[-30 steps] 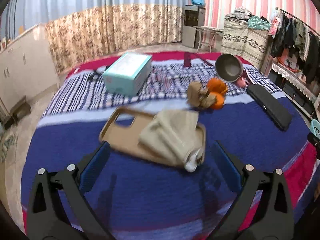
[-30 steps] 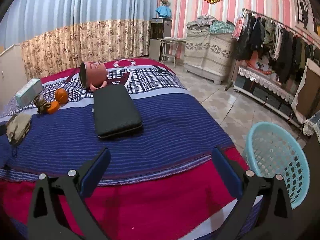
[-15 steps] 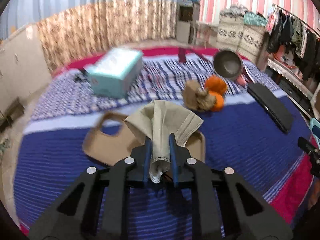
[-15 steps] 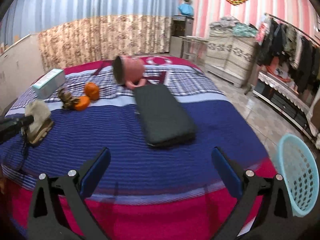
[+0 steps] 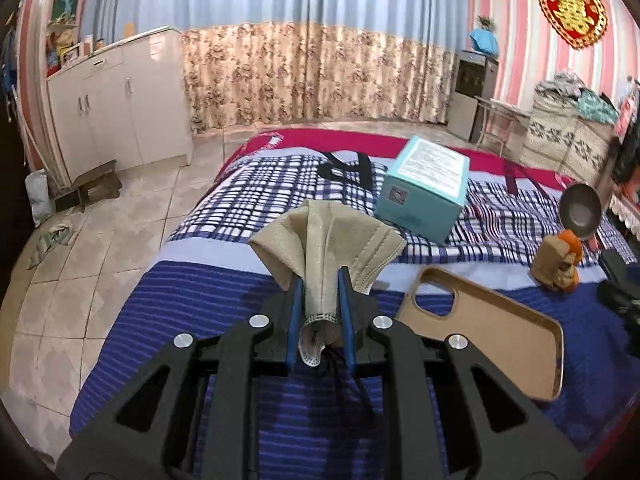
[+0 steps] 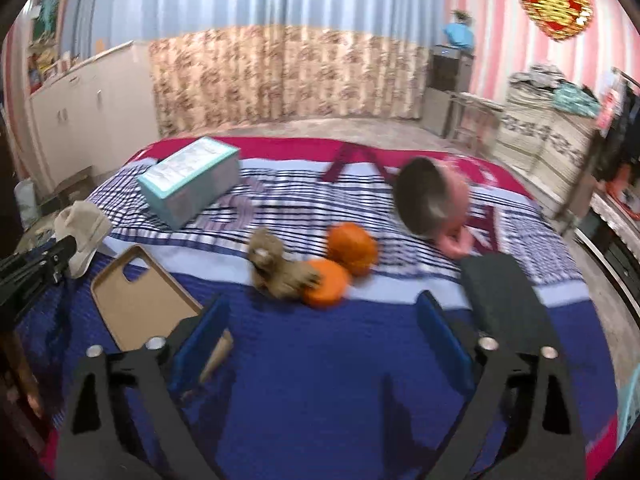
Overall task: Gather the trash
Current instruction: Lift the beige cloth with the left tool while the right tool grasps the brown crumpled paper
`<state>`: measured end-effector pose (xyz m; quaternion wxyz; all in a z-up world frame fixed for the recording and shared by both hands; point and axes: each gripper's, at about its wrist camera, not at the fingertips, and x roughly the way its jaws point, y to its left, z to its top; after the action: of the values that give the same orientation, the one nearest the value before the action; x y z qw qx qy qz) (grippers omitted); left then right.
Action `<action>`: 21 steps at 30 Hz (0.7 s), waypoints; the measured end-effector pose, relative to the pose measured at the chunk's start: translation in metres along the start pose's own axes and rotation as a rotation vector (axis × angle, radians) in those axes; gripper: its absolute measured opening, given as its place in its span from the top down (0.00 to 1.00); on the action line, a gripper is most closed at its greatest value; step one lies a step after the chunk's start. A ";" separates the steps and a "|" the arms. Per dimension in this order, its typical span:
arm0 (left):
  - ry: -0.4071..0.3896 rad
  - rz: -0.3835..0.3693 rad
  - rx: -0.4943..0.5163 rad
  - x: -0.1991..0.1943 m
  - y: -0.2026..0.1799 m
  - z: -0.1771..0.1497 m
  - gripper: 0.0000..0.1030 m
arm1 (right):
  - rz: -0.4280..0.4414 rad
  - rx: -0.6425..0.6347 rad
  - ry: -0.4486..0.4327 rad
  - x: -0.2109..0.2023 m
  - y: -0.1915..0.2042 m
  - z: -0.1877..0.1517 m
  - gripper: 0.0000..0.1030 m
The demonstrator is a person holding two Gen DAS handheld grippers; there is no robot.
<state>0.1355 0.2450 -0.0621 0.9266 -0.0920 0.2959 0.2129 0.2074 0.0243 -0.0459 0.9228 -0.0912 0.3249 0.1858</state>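
Observation:
My left gripper (image 5: 320, 280) is shut on a crumpled beige face mask (image 5: 326, 236) and holds it lifted above the bed. The mask also shows at the left of the right wrist view (image 6: 82, 228), held in the left gripper (image 6: 60, 254). My right gripper (image 6: 320, 320) is open and empty above the blue bedspread, facing a brown crumpled wad (image 6: 280, 268) and two oranges (image 6: 352, 244).
A tan phone case (image 5: 488, 316) lies on the bed beside the left gripper. A teal box (image 5: 426, 186), a metal bowl (image 6: 424, 204), a black flat case (image 6: 504, 296) and the bed's left edge with tiled floor (image 5: 80, 272) are around.
My left gripper closed on the mask, lifted it off the phone case and swung left. My right gripper swung left from the bed's foot toward the oranges.

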 end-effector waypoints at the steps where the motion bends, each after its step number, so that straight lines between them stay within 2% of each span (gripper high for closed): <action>1: -0.009 -0.003 -0.003 -0.002 0.000 0.000 0.85 | 0.016 -0.013 0.013 0.009 0.009 0.004 0.19; 4: -0.004 -0.012 0.011 0.000 -0.002 -0.004 0.85 | 0.018 -0.023 0.032 0.028 0.023 0.010 0.21; 6: -0.001 -0.020 0.019 0.001 -0.002 -0.005 0.85 | 0.024 -0.020 0.044 0.037 0.028 0.012 0.27; 9: -0.005 -0.019 0.038 0.001 -0.004 -0.007 0.85 | 0.008 -0.066 0.055 0.046 0.042 0.013 0.51; 10: -0.007 -0.019 0.046 0.001 -0.006 -0.007 0.85 | 0.016 -0.081 0.054 0.046 0.045 0.013 0.67; 11: -0.011 -0.018 0.055 0.000 -0.008 -0.007 0.85 | 0.024 -0.095 0.056 0.046 0.048 0.014 0.80; 16: -0.010 -0.020 0.055 -0.001 -0.009 -0.008 0.85 | 0.014 -0.106 -0.039 -0.002 0.036 0.011 0.80; 21: -0.007 -0.009 0.060 -0.001 -0.010 -0.008 0.85 | -0.024 -0.031 -0.087 -0.065 -0.019 -0.004 0.80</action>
<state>0.1355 0.2329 -0.0679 0.9309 -0.0646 0.2984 0.2003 0.1661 -0.0121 -0.0065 0.9367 -0.1011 0.2807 0.1833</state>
